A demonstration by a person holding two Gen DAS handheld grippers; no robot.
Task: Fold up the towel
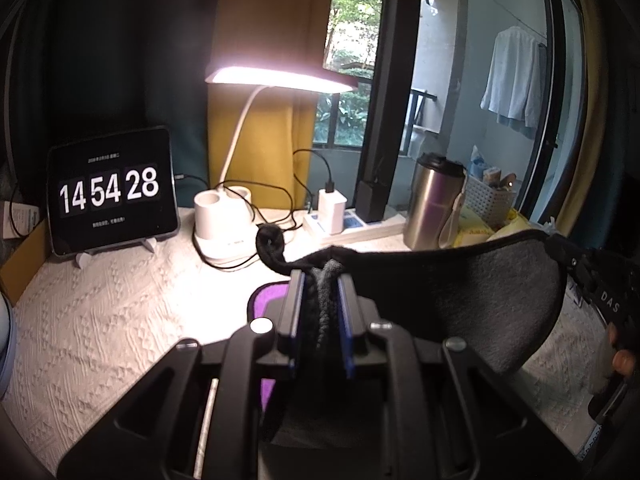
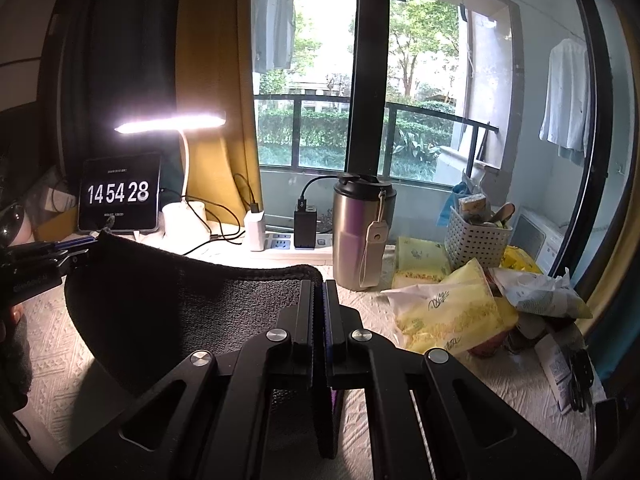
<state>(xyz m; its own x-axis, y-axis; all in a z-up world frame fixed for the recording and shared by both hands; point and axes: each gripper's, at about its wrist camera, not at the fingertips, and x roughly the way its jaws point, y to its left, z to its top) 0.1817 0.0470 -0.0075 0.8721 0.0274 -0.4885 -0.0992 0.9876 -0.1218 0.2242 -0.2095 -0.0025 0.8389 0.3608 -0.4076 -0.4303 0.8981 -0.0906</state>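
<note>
A dark grey towel point(image 1: 460, 292) hangs in the air above the white textured tablecloth point(image 1: 100, 320), stretched between both grippers. My left gripper point(image 1: 322, 280) is shut on one bunched corner of it, with a hanging loop sticking up past the fingers. My right gripper point(image 2: 319, 288) is shut on the other corner of the towel point(image 2: 180, 304). The right gripper also shows at the right edge of the left wrist view point(image 1: 592, 276), and the left gripper at the left edge of the right wrist view point(image 2: 44, 256). A purple piece point(image 1: 268, 296) lies below the towel.
A tablet clock point(image 1: 112, 192), a lit desk lamp point(image 1: 228, 220), chargers on a power strip point(image 2: 280, 240) and a steel tumbler point(image 2: 360, 232) stand along the back. A white basket point(image 2: 476, 240) and yellow packets point(image 2: 448, 312) crowd the right side.
</note>
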